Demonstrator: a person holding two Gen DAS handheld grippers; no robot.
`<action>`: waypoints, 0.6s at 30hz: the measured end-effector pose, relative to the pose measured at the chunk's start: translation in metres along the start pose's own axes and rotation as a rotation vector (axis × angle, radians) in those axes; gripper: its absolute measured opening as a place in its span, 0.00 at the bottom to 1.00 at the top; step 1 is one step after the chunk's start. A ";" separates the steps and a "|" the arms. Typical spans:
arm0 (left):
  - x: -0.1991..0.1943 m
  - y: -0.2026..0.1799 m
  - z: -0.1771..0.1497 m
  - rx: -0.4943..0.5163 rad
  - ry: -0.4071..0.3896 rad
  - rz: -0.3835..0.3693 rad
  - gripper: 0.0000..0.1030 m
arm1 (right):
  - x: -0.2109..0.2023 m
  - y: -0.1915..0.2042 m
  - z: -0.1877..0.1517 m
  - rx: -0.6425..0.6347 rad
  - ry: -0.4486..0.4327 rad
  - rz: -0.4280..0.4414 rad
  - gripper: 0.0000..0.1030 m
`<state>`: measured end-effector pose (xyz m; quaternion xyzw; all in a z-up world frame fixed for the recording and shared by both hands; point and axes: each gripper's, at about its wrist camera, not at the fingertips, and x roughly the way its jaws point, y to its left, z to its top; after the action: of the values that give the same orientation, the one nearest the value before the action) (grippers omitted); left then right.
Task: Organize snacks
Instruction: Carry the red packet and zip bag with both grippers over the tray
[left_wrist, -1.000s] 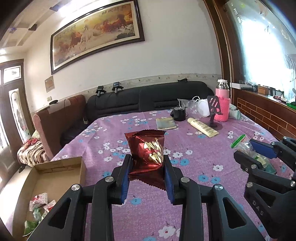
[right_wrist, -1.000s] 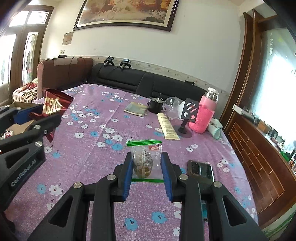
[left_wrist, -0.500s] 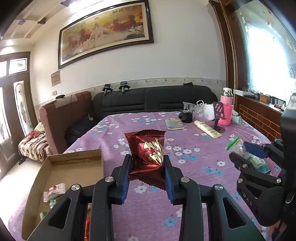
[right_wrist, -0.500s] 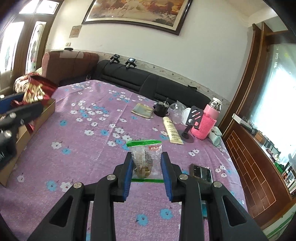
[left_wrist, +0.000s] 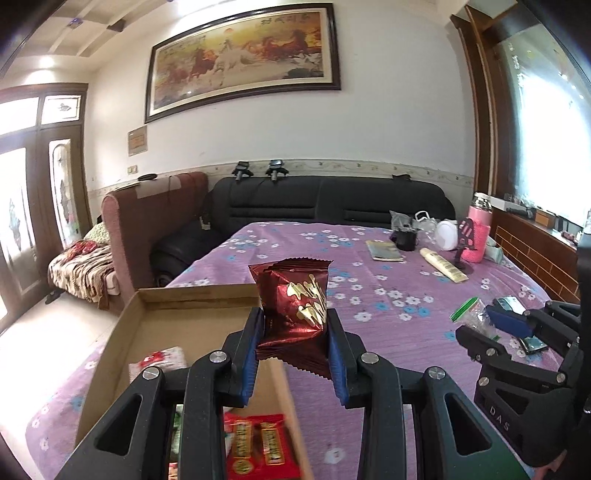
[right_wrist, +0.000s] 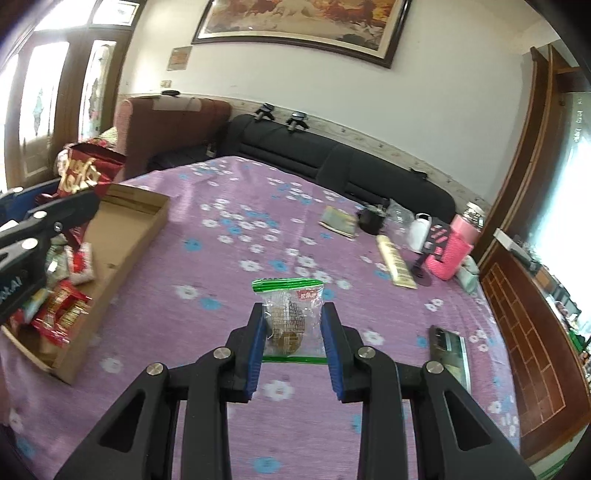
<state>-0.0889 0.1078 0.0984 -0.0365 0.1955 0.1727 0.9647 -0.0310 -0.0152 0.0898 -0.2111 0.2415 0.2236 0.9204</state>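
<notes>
My left gripper (left_wrist: 294, 325) is shut on a dark red snack packet with gold lettering (left_wrist: 295, 295), held upright above the right edge of an open cardboard box (left_wrist: 173, 299). The box holds several snack packs, among them red ones (left_wrist: 258, 443). My right gripper (right_wrist: 292, 321) is shut on a clear snack bag with green edges (right_wrist: 290, 314), held over the purple flowered tablecloth (right_wrist: 229, 258). In the right wrist view the box (right_wrist: 133, 236) lies at the left, with the left gripper (right_wrist: 55, 218) and its red packet (right_wrist: 83, 171) above it.
A phone (right_wrist: 448, 350) lies on the cloth at the right. At the far right stand a pink bottle (right_wrist: 452, 254), a phone stand (right_wrist: 430, 243), a tube (right_wrist: 395, 264), a black cup (right_wrist: 371, 219) and a booklet (right_wrist: 340, 221). Sofas sit behind the table.
Both grippers have moved left across the table with their packets still held. The cardboard box has come in under the left gripper and now shows at the left of the right wrist view.
</notes>
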 end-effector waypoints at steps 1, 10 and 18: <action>-0.001 0.006 -0.001 -0.007 0.002 0.007 0.33 | -0.001 0.006 0.002 0.000 -0.004 0.011 0.28; -0.007 0.043 -0.008 -0.048 0.002 0.061 0.33 | -0.002 0.046 0.015 -0.008 -0.017 0.095 0.28; -0.005 0.064 -0.015 -0.077 0.013 0.095 0.33 | -0.001 0.068 0.020 -0.043 -0.018 0.116 0.28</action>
<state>-0.1210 0.1638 0.0861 -0.0656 0.1966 0.2255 0.9519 -0.0596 0.0492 0.0874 -0.2143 0.2403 0.2836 0.9033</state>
